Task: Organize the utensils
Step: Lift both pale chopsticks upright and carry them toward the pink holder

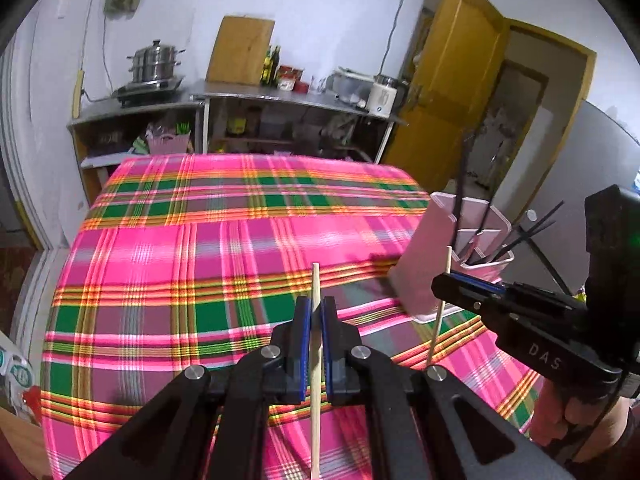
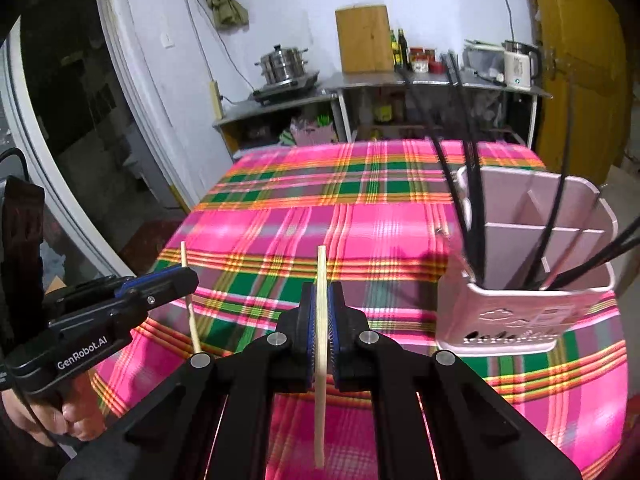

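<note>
My left gripper (image 1: 316, 312) is shut on a pale wooden chopstick (image 1: 316, 364), held upright above the plaid table. My right gripper (image 2: 321, 300) is shut on a second wooden chopstick (image 2: 321, 360), also upright. Each gripper shows in the other's view: the right one (image 1: 440, 280) with its chopstick (image 1: 438, 316), the left one (image 2: 188, 276) with its chopstick (image 2: 191, 312). A pink divided utensil holder (image 2: 520, 316) stands at the table's right side, holding several black chopsticks (image 2: 468, 208). The holder also shows in the left wrist view (image 1: 424, 256), just behind the right gripper.
The table wears a pink, green and orange plaid cloth (image 1: 224, 232). Behind it stands a steel counter (image 1: 280, 94) with a steamer pot (image 1: 156, 64), a cutting board, bottles and a kettle (image 2: 518, 66). A yellow door (image 1: 452, 80) is at the right.
</note>
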